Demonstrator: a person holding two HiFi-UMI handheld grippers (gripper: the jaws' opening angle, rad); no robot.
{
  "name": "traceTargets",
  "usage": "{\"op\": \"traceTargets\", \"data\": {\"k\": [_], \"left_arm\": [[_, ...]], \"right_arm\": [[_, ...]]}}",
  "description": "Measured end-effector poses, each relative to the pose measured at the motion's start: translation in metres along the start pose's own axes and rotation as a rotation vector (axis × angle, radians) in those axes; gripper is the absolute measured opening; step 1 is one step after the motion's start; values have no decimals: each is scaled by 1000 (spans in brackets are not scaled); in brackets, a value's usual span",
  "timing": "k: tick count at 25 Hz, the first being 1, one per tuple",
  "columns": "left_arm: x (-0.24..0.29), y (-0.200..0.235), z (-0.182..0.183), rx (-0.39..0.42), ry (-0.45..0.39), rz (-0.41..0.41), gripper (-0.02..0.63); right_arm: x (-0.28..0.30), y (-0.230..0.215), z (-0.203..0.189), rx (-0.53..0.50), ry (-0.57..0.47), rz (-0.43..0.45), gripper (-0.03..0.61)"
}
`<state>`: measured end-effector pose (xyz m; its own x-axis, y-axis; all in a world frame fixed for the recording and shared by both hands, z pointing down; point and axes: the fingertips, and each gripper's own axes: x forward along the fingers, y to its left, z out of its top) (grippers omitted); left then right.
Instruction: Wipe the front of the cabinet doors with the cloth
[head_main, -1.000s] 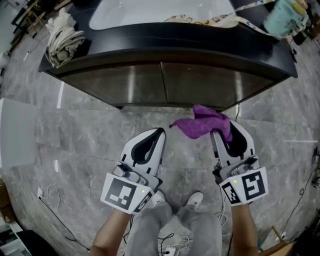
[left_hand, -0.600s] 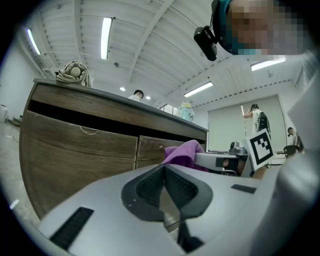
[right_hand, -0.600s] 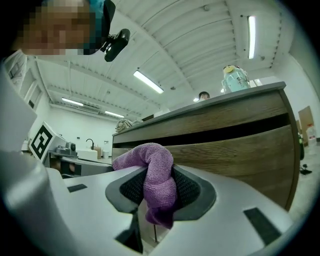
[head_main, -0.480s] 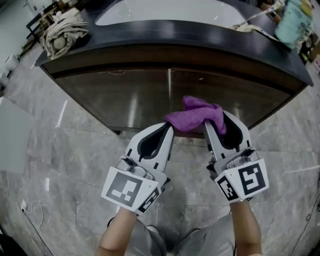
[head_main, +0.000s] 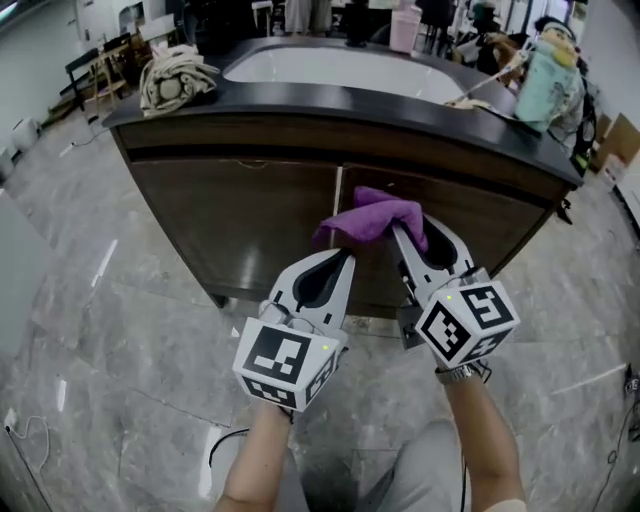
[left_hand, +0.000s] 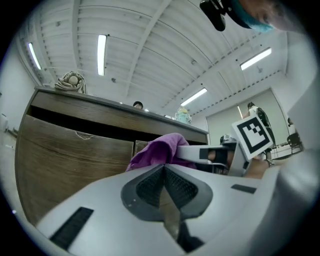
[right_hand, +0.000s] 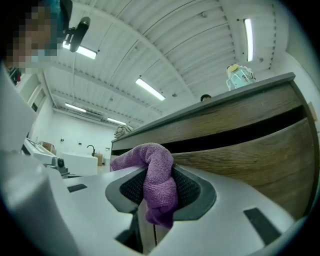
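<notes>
While you face the cabinet (head_main: 300, 140), the grey stone floor (head_main: 110, 330) spreads beneath both claws, and one dark countertop (head_main: 300, 97) runs across well beyond them, with one white basin (head_main: 330, 65) sunk in it. Two brown wooden doors meet at a seam straight ahead: the left door (head_main: 240, 225) lies ahead and left of your left claw (head_main: 343, 258), and the right door (head_main: 490, 225) ahead and right of your right claw (head_main: 408, 232). On the counter, well beyond the left claw and off to its left, sits one beige bundle (head_main: 172, 78); well beyond the right claw and off to its right stands one mint-green container (head_main: 552, 80). Your left claw is closed on nothing, just beside the right one. Your right claw is clamped on the one purple cloth (head_main: 370, 215), which bunches over its tips and spills leftward before the seam, near the doors' top edge; whether it touches the wood cannot be told. The left cube (head_main: 285, 362) and right cube (head_main: 465, 322) show black-and-white square markers.
</notes>
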<state>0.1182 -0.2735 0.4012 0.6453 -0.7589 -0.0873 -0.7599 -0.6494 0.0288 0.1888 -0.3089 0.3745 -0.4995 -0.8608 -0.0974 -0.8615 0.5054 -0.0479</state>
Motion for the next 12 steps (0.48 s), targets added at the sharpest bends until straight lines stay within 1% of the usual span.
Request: {"op": "traceTargets", "data": {"k": [3,6,10,12], "left_arm": [[2,-3,3,-20,-23,-1,6],[1,3,-1,-31,-25,23,6],[-4,13,0,-64,-36,46,6],[-3,13,0,-61,-36,46,6]], "right_arm": [[14,2,2,-31,23,-11,136],[27,5,0,-77,27,-31,135],[42,-3,-1,-56,19,-69,136],[50,-11,1,-66,21,-92,135]]}}
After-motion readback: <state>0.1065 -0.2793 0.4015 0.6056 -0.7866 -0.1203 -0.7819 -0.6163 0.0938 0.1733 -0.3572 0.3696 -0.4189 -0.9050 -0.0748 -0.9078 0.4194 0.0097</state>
